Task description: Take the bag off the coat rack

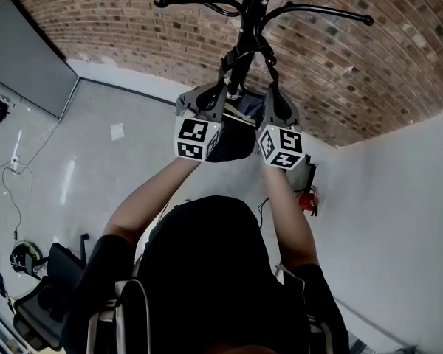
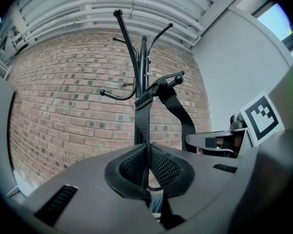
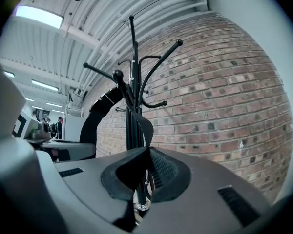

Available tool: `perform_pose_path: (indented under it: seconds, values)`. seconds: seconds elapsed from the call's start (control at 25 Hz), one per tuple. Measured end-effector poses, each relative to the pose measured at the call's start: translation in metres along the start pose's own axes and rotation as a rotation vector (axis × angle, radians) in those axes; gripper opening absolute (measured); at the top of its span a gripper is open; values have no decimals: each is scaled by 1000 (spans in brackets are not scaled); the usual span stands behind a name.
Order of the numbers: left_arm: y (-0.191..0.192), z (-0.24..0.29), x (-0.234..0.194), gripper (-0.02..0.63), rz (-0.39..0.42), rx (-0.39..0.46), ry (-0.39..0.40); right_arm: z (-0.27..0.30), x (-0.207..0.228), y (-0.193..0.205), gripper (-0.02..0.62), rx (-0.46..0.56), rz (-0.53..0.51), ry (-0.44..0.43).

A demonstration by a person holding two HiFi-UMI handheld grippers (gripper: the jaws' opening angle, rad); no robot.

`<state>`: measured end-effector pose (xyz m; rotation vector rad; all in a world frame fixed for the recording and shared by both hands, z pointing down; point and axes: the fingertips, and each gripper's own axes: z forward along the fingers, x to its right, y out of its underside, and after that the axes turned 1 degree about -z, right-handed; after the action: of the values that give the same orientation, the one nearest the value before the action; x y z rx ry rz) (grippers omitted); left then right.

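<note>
Brick wall (image 1: pixel 133 21) behind coat rack (image 1: pixel 252 6); bag (image 1: pixel 236 137) straps (image 2: pixel 142 126) upright, pinched in left gripper (image 2: pixel 147 162), right gripper (image 3: pixel 147 172).

Black coat rack (image 2: pixel 143 57), bag straps (image 2: pixel 142 121) hooked

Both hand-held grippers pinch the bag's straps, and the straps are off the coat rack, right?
No. The left hand-held gripper and right hand-held gripper pinch the straps, but they hang on the coat rack's hooks, as both gripper views show.

Black short-sleeved top (image 1: pixel 207 264), grey left hand-held gripper (image 2: pixel 147 165), grey right hand-held gripper (image 3: pixel 147 167), 1 black-and-white marker cube (image 1: pixel 197 140) on each
</note>
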<state>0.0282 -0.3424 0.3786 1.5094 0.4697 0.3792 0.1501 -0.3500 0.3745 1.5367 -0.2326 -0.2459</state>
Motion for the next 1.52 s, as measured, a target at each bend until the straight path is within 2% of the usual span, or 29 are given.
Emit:
perform_pose_path:
  seconds: [0.32,0.52,0.88,1.16,1.36,1.52]
  values:
    - [-33,-13,8,23,-16,74,12,-16,-4,-26,21,58,-4,14]
    - [-53,-19,15,22,-25,111,41,-30,-5,-43,21,92,83,17]
    - [-91,-38,33,23,-29,187,86,-62,-13,-86,21,187,42,24]
    - [-119,-67,46,23,-24,254,114,-96,-25,-115,21,267,54,13]
    - [-134,-91,48,23,-20,302,109,-118,-34,-129,21,317,31,28]
    - [-131,-106,46,23,-35,295,105,-132,-38,-132,21,331,19,35]
